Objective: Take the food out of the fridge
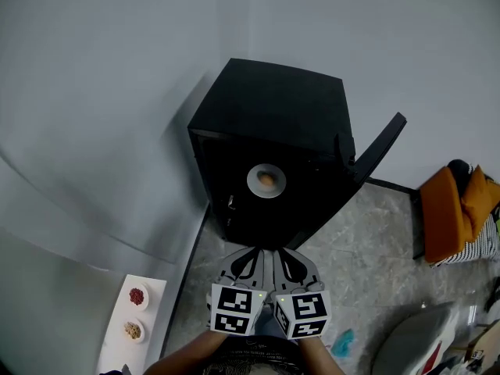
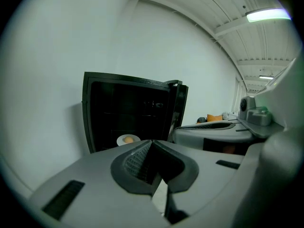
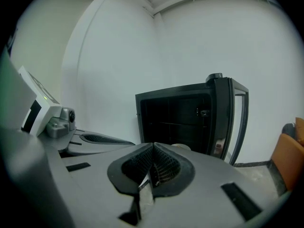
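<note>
One round, orange-brown piece of food (image 1: 266, 180) is seen on one small white round plate (image 1: 254, 181), which is set on a shelf inside the one black, box-shaped fridge (image 1: 281, 108). The fridge is stood on the grey marbled floor (image 1: 375, 241) against the pale wall, and its one door (image 1: 380, 147) is swung wide open to the right of the head view. No other food can be made out in the dark interior.

Two grippers are held side by side just in front of the open fridge, well apart from the plate. The left hand-held gripper (image 1: 251, 255) is closed, its jaws brought together with nothing between them. The right hand-held gripper (image 1: 289, 256) is likewise closed and empty. One marker cube is carried on each, two in all, and both grippers are pointed at the fridge opening.

In the left gripper view the plate with the food is seen low in the opening, just above the jaw tips. In the right gripper view only the plate's rim is shown above the jaws.

To the left, two small white dishes are set on a narrow white tabletop (image 1: 152, 287): one with red contents (image 1: 137, 296), one with tan contents (image 1: 133, 330). To the right, one orange cushion (image 1: 449, 209) is seen on the floor.
</note>
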The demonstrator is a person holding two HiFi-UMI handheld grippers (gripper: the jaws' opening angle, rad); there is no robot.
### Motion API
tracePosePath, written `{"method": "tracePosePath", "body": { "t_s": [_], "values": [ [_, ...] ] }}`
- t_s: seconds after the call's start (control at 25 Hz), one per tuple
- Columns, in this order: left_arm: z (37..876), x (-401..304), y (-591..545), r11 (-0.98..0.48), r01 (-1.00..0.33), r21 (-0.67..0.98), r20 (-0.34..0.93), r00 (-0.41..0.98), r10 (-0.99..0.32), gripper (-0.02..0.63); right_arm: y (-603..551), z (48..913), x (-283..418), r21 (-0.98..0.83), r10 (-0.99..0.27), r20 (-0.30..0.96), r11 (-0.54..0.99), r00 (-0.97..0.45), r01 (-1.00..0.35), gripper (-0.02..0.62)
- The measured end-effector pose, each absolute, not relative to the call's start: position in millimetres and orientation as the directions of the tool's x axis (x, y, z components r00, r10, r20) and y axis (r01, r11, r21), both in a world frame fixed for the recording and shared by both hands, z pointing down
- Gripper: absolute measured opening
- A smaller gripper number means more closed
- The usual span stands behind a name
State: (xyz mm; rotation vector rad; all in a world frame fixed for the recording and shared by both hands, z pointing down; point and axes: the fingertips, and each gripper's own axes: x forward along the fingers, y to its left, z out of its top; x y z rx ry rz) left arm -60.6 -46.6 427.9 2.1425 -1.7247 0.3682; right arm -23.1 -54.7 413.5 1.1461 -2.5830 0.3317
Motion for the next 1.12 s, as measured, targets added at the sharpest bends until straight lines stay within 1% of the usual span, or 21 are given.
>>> {"method": "tracePosePath", "body": {
  "t_s": [0.24,0.36,0.44,0.56,0.84,1.0,1.12],
  "values": [
    [436.9,-53.4,-81.5,-0.161,-0.978,0.135,0.434,0.204,-0.877,0.012,-89.0,418.4,-15.6,-0.098,-0.666,0.360,0.670,-0.654,-0.736,0.021],
    [442.1,-48.7,-100.0,-0.153,-0.975,0.162,0.418,0.208,-0.884,0.012,-104.9,419.7,-10.8,-0.101,-0.657,0.362,0.678,-0.661,-0.728,0.021],
    [449.3,-45.4,-113.4,-0.145,-0.969,0.199,0.405,0.216,-0.889,0.012,-115.7,421.2,-8.1,-0.099,-0.649,0.366,0.686,-0.667,-0.721,0.021],
    [462.6,-42.0,-130.1,-0.121,-0.944,0.307,0.379,0.238,-0.894,0.012,-127.7,423.3,-6.0,-0.097,-0.631,0.369,0.704,-0.682,-0.704,0.021],
    [487.1,-36.9,-155.7,-0.070,-0.802,0.594,0.285,0.290,-0.914,0.012,-143.7,420.1,-2.1,-0.087,-0.586,0.366,0.752,-0.723,-0.653,0.021],
    [499.9,-41.1,-170.9,-0.055,-0.686,0.726,0.222,0.309,-0.925,0.012,-154.3,420.7,-7.0,-0.076,-0.567,0.375,0.770,-0.734,-0.634,0.021],
    [510.0,-46.1,-181.8,-0.078,-0.600,0.797,0.167,0.342,-0.925,0.012,-162.1,421.4,-12.5,-0.074,-0.570,0.376,0.768,-0.731,-0.637,0.021]
  ]
}}
